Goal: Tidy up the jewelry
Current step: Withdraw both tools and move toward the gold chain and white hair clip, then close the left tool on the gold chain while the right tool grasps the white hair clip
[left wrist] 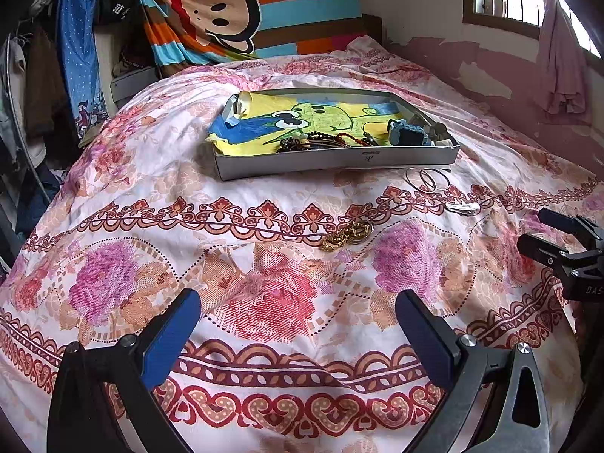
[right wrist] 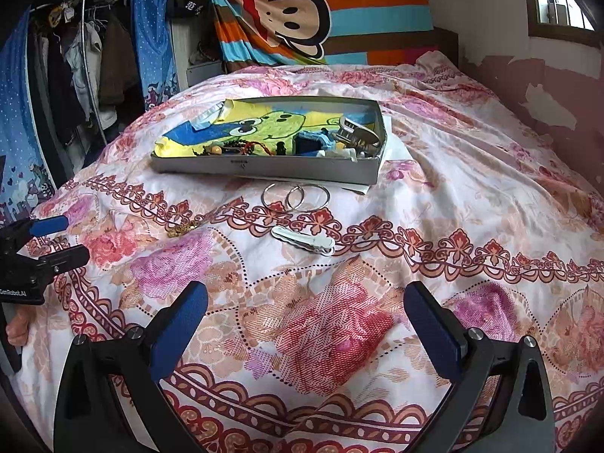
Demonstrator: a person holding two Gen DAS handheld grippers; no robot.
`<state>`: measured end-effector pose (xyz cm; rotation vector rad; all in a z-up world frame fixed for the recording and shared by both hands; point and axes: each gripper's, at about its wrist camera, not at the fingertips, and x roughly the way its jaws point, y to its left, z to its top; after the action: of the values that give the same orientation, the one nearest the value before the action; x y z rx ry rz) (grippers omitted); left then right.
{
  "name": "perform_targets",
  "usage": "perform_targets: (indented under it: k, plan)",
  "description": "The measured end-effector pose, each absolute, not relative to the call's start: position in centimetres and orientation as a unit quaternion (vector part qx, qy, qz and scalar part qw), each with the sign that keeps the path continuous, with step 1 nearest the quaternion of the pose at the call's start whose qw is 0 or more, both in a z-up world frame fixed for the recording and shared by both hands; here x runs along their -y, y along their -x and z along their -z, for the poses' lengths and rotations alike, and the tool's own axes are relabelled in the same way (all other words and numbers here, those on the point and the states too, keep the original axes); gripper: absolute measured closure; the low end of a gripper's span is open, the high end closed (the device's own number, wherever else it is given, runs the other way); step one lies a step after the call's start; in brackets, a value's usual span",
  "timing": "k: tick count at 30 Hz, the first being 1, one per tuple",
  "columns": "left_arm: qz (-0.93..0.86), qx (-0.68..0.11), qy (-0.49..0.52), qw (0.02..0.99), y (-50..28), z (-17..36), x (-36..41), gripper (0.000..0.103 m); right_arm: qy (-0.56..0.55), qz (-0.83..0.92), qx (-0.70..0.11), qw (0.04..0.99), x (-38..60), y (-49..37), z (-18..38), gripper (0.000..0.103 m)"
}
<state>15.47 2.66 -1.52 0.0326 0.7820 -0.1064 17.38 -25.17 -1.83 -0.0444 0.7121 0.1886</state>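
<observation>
Both of your grippers, left gripper (left wrist: pixel 298 313) and right gripper (right wrist: pixel 305 305), hover spread wide and empty over the floral bedspread (left wrist: pixel 151 226). Silver bangles (right wrist: pixel 296 197), a white hair clip (right wrist: pixel 304 240) and gold jewelry (left wrist: pixel 347 236) lie loose just before the grey box (right wrist: pixel 264 168).

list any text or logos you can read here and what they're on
"DAS", cut off at the frame edge: right claw body, left wrist view.
"GenRobot.AI": left claw body, right wrist view.
Two white Chinese characters on the black cap: too blurred to read.
Small mark on the box front wall: too small to read.
</observation>
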Motion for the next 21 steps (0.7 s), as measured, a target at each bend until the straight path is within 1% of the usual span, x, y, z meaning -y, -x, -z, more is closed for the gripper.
perform_targets:
  k: [8,14,18,21]
  plan:
    - [0.07,-0.398,-0.021,0.914,-17.3,1.7,-2.2,0.0,0.017,-0.082,-0.367,0.926,25.3,-18.1,2.5,0.001]
    - [0.095,-0.442,0.011,0.892,-21.0,2.9,-2.4,0.0,0.031,-0.087,-0.374,0.923,24.6,-19.3,2.6,0.001]
    - [0.103,-0.458,0.035,0.882,-22.5,3.6,-2.6,0.0,0.036,-0.088,-0.372,0.923,24.6,-20.3,2.6,0.001]
    - [0.11,-0.463,0.049,0.878,-23.5,3.7,-2.9,0.005,0.037,-0.094,-0.37,0.923,24.7,-21.3,2.5,0.001]
